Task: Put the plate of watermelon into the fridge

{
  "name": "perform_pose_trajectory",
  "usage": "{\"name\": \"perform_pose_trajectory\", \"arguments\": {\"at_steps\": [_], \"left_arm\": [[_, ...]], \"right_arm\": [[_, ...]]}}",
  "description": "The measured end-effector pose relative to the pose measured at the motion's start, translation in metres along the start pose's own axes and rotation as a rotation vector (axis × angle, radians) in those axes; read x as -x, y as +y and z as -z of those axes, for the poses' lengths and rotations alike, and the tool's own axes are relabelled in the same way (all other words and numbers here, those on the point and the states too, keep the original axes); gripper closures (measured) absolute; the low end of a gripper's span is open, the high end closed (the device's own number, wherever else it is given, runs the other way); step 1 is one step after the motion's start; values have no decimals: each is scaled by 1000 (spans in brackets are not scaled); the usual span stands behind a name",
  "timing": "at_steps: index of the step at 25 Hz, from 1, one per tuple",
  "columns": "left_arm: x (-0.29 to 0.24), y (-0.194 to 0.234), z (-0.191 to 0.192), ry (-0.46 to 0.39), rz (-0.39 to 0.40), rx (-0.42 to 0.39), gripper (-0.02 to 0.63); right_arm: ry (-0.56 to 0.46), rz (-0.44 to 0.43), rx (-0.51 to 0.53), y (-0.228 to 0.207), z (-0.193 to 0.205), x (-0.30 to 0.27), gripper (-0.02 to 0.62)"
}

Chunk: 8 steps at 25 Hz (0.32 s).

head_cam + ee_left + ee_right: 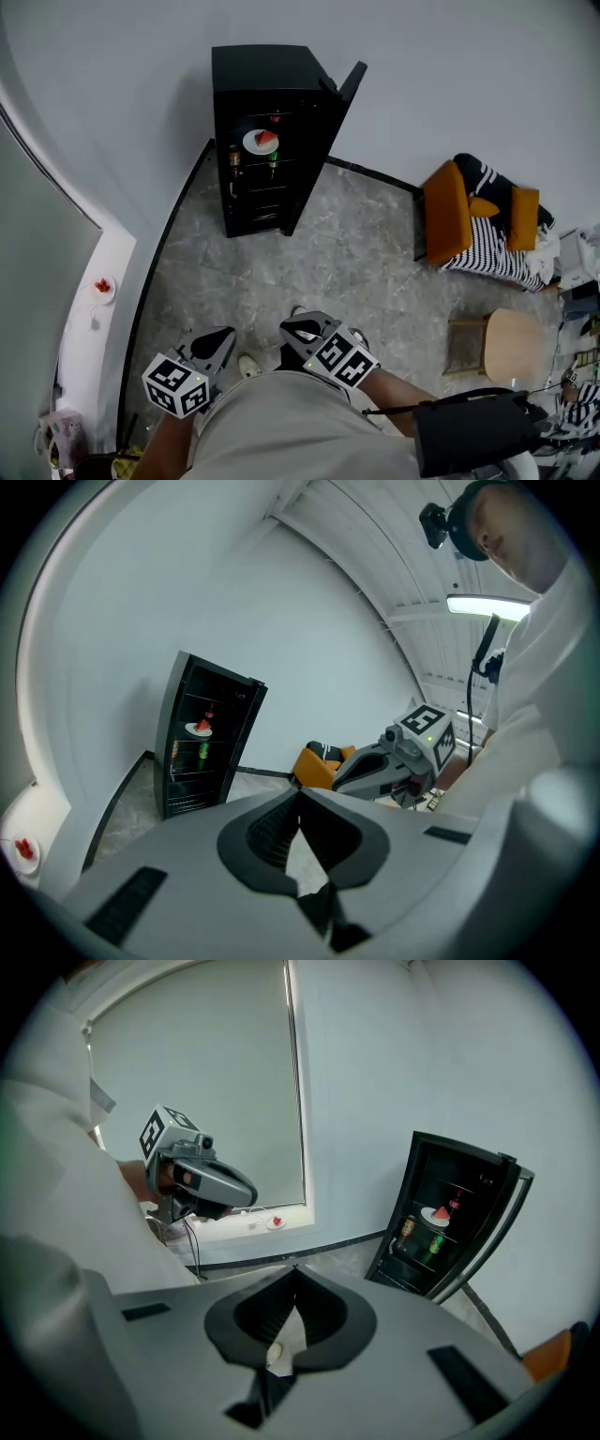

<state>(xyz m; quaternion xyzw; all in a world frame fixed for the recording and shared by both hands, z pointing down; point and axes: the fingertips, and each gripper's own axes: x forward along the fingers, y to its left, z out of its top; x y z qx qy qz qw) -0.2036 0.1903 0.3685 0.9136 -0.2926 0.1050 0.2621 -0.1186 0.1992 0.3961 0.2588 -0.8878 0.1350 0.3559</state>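
The black fridge (267,141) stands against the far wall with its door (333,131) swung open. A white plate with a red watermelon slice (261,141) rests on an upper shelf inside; it also shows as the plate (199,728) in the left gripper view and the plate (439,1214) in the right gripper view. My left gripper (220,339) and right gripper (300,328) are held close to the person's body, far from the fridge. Both are shut with nothing between the jaws, as the left gripper (300,791) and right gripper (295,1267) show in their own views.
Drink cans (422,1237) sit on the fridge's lower shelves. A small dish with something red (101,287) lies on the white window ledge at left. An orange chair with striped cushions (469,220) and a wooden stool (511,347) stand at right on the grey stone floor (309,262).
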Motion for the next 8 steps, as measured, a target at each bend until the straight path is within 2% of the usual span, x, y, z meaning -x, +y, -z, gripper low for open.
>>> {"name": "perform_pose_trajectory", "arguments": {"at_steps": [8], "left_arm": [[6,-1,4,-9,-5,3,594]], "right_arm": [[9,-9,28,7,-5,2,580]]}}
